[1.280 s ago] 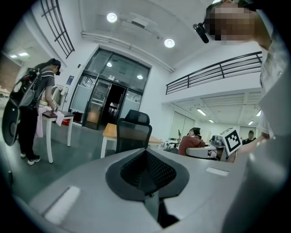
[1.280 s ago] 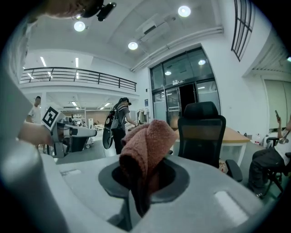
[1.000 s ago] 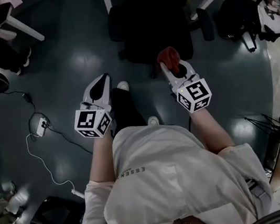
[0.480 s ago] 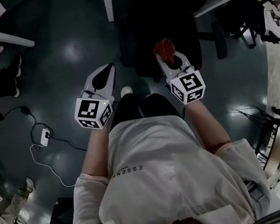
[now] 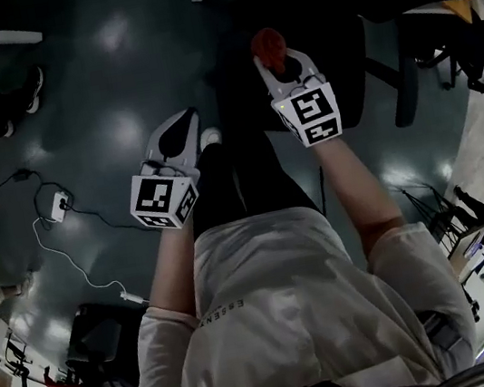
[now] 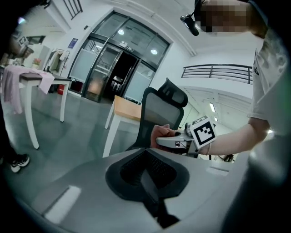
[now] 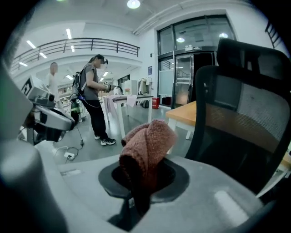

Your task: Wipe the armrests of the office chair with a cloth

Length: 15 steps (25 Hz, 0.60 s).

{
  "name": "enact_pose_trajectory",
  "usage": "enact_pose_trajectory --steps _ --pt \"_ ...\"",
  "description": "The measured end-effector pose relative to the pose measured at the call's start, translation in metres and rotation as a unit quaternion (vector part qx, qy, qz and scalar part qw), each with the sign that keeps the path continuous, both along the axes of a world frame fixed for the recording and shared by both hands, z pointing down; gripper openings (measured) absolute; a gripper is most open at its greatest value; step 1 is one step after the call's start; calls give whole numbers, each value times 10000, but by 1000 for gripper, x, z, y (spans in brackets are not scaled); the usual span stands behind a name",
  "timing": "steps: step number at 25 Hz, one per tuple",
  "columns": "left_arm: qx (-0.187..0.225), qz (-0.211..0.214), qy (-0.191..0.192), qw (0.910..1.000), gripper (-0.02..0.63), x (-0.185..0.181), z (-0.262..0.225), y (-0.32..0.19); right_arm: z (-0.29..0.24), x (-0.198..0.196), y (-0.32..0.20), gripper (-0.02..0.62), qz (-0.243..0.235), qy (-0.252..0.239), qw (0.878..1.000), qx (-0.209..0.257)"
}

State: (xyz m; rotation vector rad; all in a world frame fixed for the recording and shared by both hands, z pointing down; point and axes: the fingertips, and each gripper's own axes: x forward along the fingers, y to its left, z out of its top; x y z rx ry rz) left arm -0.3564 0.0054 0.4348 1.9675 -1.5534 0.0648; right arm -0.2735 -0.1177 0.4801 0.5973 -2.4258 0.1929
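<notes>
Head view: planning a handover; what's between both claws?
Head view: the person's black-clad legs and white shoe separate the left claw from the right claw holding a reddish terry cloth.

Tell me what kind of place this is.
Probably an open office or lab hall: a mesh-back office chair, a white-legged table with a wooden top, glass entrance doors and a mezzanine railing overhead.
</notes>
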Motion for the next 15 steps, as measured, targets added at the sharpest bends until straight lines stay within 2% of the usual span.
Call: enact_pose_trajectory --steps 6,15 --pt "-247 -241 209 9992 17 -2 32 0 42 -35 -32 48 -401 445 9981 109" --pt "-342 -284 307 9985 17 -5 45 3 64 -61 -18 48 -594 609 9963 -149"
